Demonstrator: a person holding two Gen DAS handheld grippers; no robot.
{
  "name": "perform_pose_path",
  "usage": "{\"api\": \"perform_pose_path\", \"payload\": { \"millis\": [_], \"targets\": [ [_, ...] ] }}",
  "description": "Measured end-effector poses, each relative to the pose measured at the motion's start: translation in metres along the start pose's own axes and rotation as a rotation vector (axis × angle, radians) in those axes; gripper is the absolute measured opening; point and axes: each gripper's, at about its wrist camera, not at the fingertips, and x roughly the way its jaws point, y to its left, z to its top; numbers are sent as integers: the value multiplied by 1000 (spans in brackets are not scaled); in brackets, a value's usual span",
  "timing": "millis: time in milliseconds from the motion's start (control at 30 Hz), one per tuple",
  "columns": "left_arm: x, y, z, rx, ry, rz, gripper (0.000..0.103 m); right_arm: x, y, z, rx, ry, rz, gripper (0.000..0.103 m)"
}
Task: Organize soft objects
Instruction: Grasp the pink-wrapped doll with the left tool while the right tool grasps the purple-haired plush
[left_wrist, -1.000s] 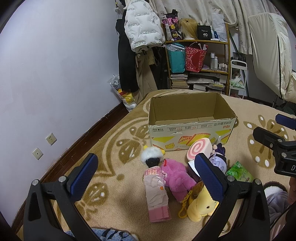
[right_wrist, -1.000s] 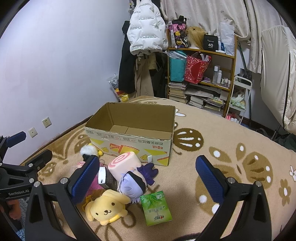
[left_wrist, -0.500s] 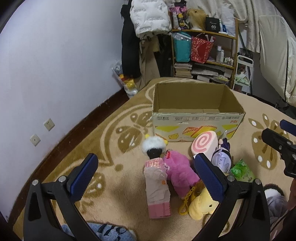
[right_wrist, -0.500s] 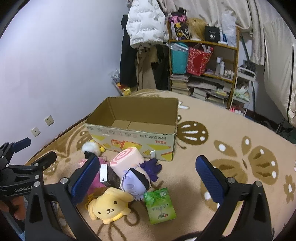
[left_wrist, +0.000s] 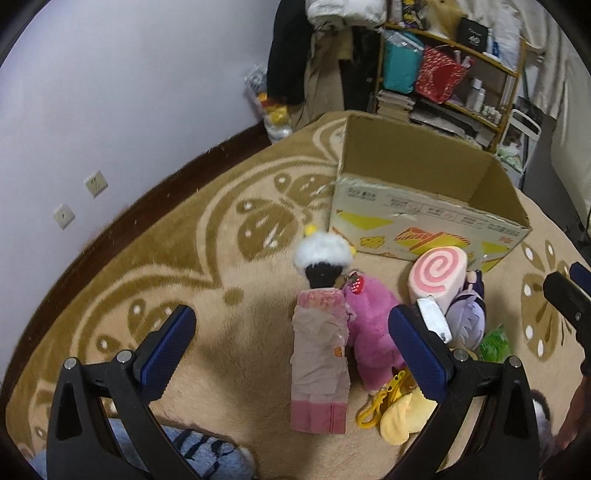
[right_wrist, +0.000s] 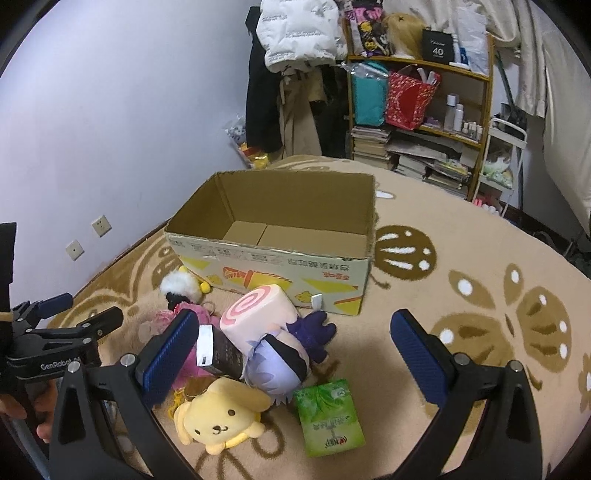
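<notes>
An open cardboard box (right_wrist: 273, 258) (left_wrist: 424, 218) stands on the carpet, nothing inside it. In front of it lies a heap of soft toys: a pink swirl roll cushion (right_wrist: 258, 312) (left_wrist: 437, 275), a purple plush (right_wrist: 280, 365), a yellow dog plush (right_wrist: 218, 421), a magenta plush (left_wrist: 369, 328), a doll in a pink wrapper (left_wrist: 319, 354) and a green tissue pack (right_wrist: 328, 419). My left gripper (left_wrist: 291, 354) hovers open over the doll. My right gripper (right_wrist: 291, 360) hangs open above the purple plush. Neither one holds anything.
A wooden shelf (right_wrist: 421, 110) with bags, books and bottles stands at the back, with coats (right_wrist: 295, 74) hanging beside it. A purple wall (left_wrist: 110, 110) with sockets runs along the left. Patterned carpet (right_wrist: 480, 295) stretches to the right of the box.
Both grippers have tilted down and moved closer to the toy heap. The toys and the box lie where they were.
</notes>
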Motion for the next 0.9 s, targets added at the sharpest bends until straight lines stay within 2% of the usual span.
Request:
{"api": "perform_pose_path", "payload": {
  "millis": [133,233,367,500,667,900],
  "targets": [
    [14,0,1,-11,57,39,103,14,4,3,-19,31,16,103],
    [22,0,3,-15,89,42,103,25,8,4,-21,57,23,103],
    [46,0,-1,-20,173,50,103,41,11,0,-39,97,7,103],
    [62,-4,-7,7,223,63,103,57,8,-4,-31,140,-1,103],
    [81,2,-16,-28,318,38,103,70,0,-10,0,180,-6,103],
    [100,-3,-22,-12,354,50,103,87,-10,-17,50,245,28,103]
  ]
}}
